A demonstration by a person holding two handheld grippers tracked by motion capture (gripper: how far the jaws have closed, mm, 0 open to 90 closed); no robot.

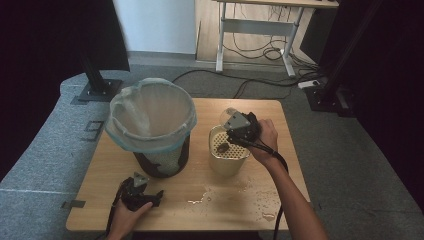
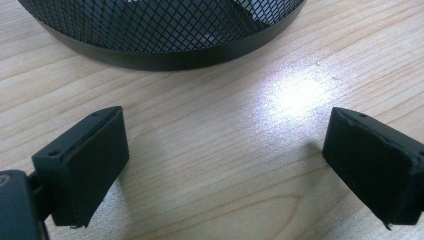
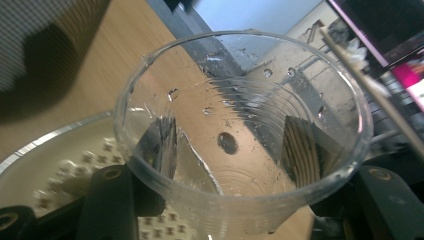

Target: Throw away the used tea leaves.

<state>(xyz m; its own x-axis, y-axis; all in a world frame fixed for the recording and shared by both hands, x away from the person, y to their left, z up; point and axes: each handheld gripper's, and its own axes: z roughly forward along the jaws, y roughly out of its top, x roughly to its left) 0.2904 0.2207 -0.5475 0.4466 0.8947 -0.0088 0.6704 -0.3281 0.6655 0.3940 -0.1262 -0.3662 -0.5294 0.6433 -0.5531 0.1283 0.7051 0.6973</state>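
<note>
Overhead, the light wooden surface (image 1: 200,200) carries a black wire-mesh waste bin lined with a pale translucent plastic bag (image 1: 151,127) toward its left side, and a cream-coloured round container with a perforated top (image 1: 228,151) just right of the middle. A small dark lump (image 1: 223,147) lies on that perforated top. Drops and small puddles of spilled water (image 1: 240,196) spread over the wood near the front edge, right of centre.

The right tool (image 1: 239,129) is held over the far rim of the cream container, tilted, its jaws closed on a clear ribbed plastic cup (image 3: 240,135). In the right gripper view the cup's open mouth faces the camera, beads of water cling to its inside wall, and the two black jaws press against its sides; the perforated top shows below and to the left of it.

The left tool (image 1: 136,190) rests low near the front edge, left of centre, just in front of the bin, held by the person's left hand (image 1: 129,215). In the left gripper view its jaws stand wide apart with bare wood between them, and the bin's black mesh base (image 2: 165,35) sits on the wood a little beyond them.
</note>
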